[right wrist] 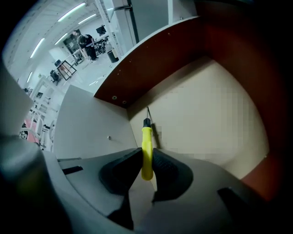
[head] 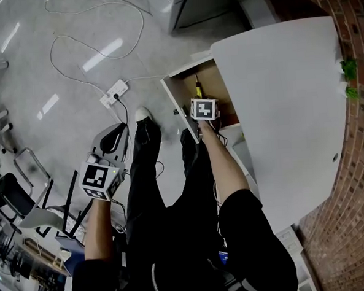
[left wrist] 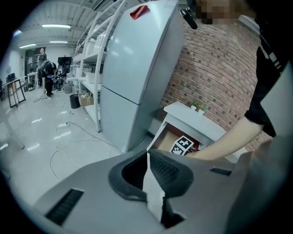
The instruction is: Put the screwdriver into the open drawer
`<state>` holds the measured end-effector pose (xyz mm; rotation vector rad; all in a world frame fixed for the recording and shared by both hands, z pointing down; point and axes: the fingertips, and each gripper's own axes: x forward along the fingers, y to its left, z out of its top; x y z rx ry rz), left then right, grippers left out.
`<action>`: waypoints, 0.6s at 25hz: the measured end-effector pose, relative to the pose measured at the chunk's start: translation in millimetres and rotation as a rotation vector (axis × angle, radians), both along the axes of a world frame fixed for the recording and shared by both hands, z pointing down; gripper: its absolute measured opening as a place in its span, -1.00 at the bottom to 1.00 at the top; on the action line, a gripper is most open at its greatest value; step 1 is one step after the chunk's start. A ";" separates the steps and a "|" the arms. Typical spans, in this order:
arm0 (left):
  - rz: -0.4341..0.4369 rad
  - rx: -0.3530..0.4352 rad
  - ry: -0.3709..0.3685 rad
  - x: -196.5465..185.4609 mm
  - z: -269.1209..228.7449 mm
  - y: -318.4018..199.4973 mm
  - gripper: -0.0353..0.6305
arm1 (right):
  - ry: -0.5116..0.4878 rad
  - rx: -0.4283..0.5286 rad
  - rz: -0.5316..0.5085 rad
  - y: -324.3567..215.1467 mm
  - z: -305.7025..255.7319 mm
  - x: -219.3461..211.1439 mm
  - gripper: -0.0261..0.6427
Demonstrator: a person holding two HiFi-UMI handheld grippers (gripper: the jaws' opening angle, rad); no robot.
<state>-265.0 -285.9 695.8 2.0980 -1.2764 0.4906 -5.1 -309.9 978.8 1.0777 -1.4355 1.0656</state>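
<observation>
Black short sleeves (head: 247, 211), black trousers (head: 144, 175), a white shoe (head: 142, 114); left tool (left wrist: 147, 154) and right tool (right wrist: 147, 153) are grey with black ribbed pads (right wrist: 167, 167).

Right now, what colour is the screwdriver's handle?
The screwdriver handle is yellow; the right gripper view shows it best.

No legible writing, brand or number anywhere.
The only sign-like marks are black-and-white square patterns without letters or digits: one on the left white marker cube (head: 100, 179) at eight o'clock in the head view, one on the right white marker cube (head: 204, 108) just above centre. A small red tag (left wrist: 139, 11) atop the tall pale-grey cabinet (left wrist: 137, 68), at twelve o'clock in the left gripper view, is too small to read.
</observation>
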 end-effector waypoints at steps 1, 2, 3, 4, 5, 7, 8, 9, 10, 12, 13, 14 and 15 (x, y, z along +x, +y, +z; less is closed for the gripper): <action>-0.001 -0.002 0.000 -1.6 0.9 -0.4 -0.79 | -0.045 -0.021 0.023 2.6 2.6 -8.9 -0.68; -0.001 -0.003 0.001 -3.2 1.7 -1.1 -0.79 | -0.090 -0.031 0.041 3.2 4.7 -17.7 -0.68; -0.001 -0.004 0.001 -4.6 2.3 -2.0 -0.79 | -0.095 -0.022 0.043 0.2 5.7 -18.9 -0.68; 0.000 -0.005 0.002 -5.7 2.6 -3.2 -0.78 | -0.059 -0.003 0.032 -4.9 5.9 -11.7 -0.67; 0.001 -0.005 0.002 -6.5 2.7 -4.8 -0.79 | -0.020 0.011 0.023 -9.0 5.7 -3.3 -0.67; 0.003 -0.004 0.006 -7.6 2.1 -9.5 -0.79 | 0.003 0.012 0.033 -12.8 4.8 3.9 -0.60; 0.006 -0.002 0.009 -8.0 1.6 -12.2 -0.79 | -0.001 0.010 0.046 -13.9 3.5 4.3 -0.60; 0.009 -0.001 0.011 -8.0 1.1 -14.8 -0.78 | -0.006 0.011 0.054 -15.0 1.5 4.1 -0.60; 0.013 0.002 0.013 -7.5 0.4 -17.1 -0.78 | -0.009 0.016 0.056 -16.1 -0.8 4.0 -0.59; 0.025 0.010 0.019 -4.8 -1.8 -21.5 -0.79 | -0.013 0.034 0.059 -18.3 -7.7 4.7 -0.60; 0.030 0.014 0.022 -3.3 -3.5 -23.5 -0.78 | -0.017 0.048 0.065 -19.3 -12.8 4.8 -0.62; 0.035 0.018 0.024 -2.1 -5.7 -25.2 -0.79 | -0.020 0.065 0.070 -19.7 -19.1 4.3 -0.68; 0.039 0.022 0.027 -1.2 -8.3 -26.9 -0.78 | -0.024 0.084 0.076 -19.5 -26.5 3.3 -0.71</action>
